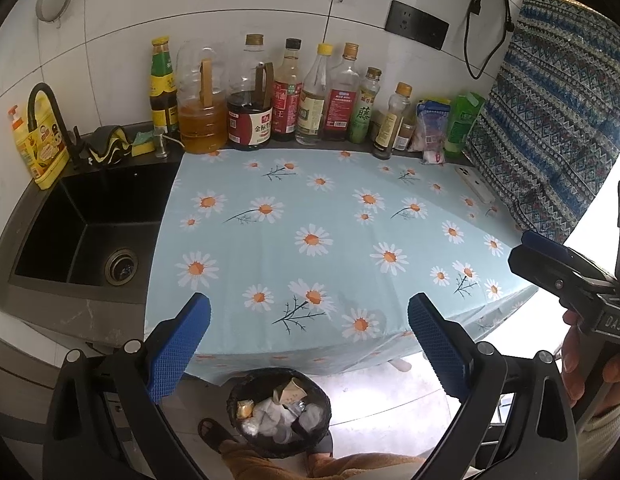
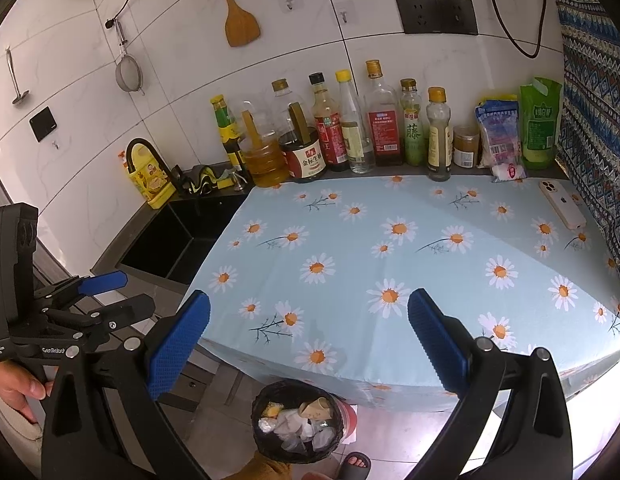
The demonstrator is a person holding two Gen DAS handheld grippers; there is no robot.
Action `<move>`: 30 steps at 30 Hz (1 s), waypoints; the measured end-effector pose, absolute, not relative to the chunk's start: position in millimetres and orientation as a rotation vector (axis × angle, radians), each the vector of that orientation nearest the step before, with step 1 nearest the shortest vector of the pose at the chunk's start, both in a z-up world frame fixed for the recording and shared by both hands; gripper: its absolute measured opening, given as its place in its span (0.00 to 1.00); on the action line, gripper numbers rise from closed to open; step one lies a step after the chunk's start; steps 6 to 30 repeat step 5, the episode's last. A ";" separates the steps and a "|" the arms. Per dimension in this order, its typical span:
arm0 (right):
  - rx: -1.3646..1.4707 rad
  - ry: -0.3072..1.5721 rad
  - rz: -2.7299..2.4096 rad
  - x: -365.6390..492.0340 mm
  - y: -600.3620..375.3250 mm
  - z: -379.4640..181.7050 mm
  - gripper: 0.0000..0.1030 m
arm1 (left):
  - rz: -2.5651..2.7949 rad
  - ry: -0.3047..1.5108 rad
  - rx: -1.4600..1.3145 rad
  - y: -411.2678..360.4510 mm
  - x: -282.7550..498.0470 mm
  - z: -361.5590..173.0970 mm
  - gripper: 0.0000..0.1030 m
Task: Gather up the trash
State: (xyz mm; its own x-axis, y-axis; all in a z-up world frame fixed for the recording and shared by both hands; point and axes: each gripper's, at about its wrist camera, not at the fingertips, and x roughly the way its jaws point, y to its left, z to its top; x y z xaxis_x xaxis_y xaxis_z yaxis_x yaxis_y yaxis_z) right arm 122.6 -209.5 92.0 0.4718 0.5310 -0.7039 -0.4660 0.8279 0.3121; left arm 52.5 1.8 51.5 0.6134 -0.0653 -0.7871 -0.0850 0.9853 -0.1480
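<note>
Both wrist views look down over a bench covered by a pale blue cloth printed with white daisies [image 1: 310, 216], with a small round bin lined with a black plastic bag [image 1: 278, 412] standing on the tiled floor just before its front edge. The left gripper [image 1: 309, 344] and the right gripper [image 2: 309, 342] each hover above that edge with their blue ribbed pads spread wide apart and nothing between them. The collected trash [image 2: 300, 420] lies inside the bin: crumpled white tissue or film, a folded tan paper carton, and a small yellowish wrapper. No loose scrap is visible on the cloth, so the task appears at or near its end. Such litter is judged light, soft and easily crushed; a piece would best be pinched across its bulkiest fold, since thin film may slip from ribbed pads. The bag liner is likewise limp and would be taken at its rim. At the rear of the bench stand a row of glass and plastic condiment bottles [image 2: 349, 128], and a white smartphone [image 2: 561, 204] lies near the patterned blue curtain; a black sink [image 1: 86, 232] adjoins the cloth on the left. These are judged not to be trash.
</note>
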 end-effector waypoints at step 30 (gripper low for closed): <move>0.079 0.892 0.608 123.0 -209.6 92.0 0.95 | -0.012 0.917 -0.162 -1.7 52.1 48.8 0.93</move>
